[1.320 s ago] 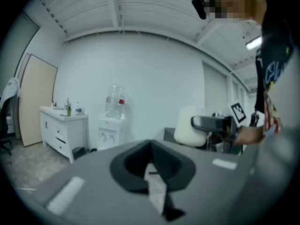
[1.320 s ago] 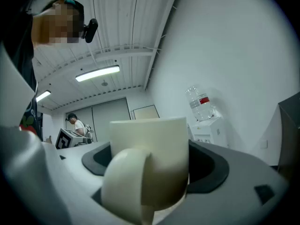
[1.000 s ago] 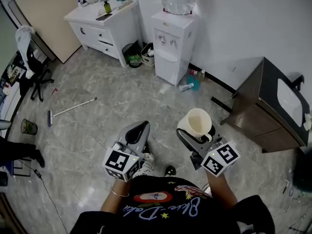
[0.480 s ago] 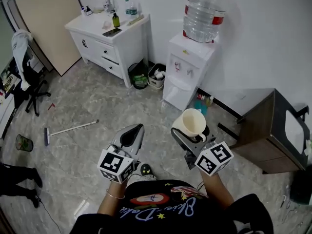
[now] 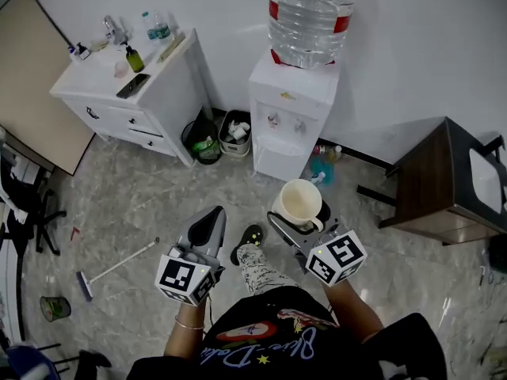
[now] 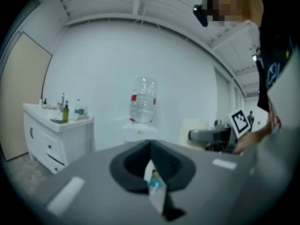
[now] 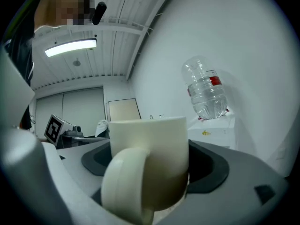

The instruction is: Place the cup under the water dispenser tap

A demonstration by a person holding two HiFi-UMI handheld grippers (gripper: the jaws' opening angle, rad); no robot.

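Observation:
A cream cup [image 5: 300, 201] with a handle is held upright in my right gripper [image 5: 301, 214], which is shut on it. In the right gripper view the cup [image 7: 152, 149] fills the space between the jaws, handle toward the camera. The white water dispenser [image 5: 288, 114] stands ahead against the wall with a large clear bottle [image 5: 307, 16] on top and two taps [image 5: 285, 122] on its front. The cup is well short of the taps. My left gripper [image 5: 211, 220] is shut and holds nothing. In the left gripper view, the dispenser [image 6: 140, 131] shows beyond the left gripper [image 6: 151, 165].
A white cabinet [image 5: 127, 89] with bottles on top stands left of the dispenser, with two waste bins [image 5: 212, 138] between them. A dark brown side table [image 5: 450, 182] is at the right. A broom [image 5: 117, 264] lies on the marble floor at left. A blue bottle [image 5: 321, 167] sits by the dispenser's base.
The person has walked closer to the dispenser, which now sits larger and nearer the middle of the head view. Both grippers keep their pose, the right still holding the cup.

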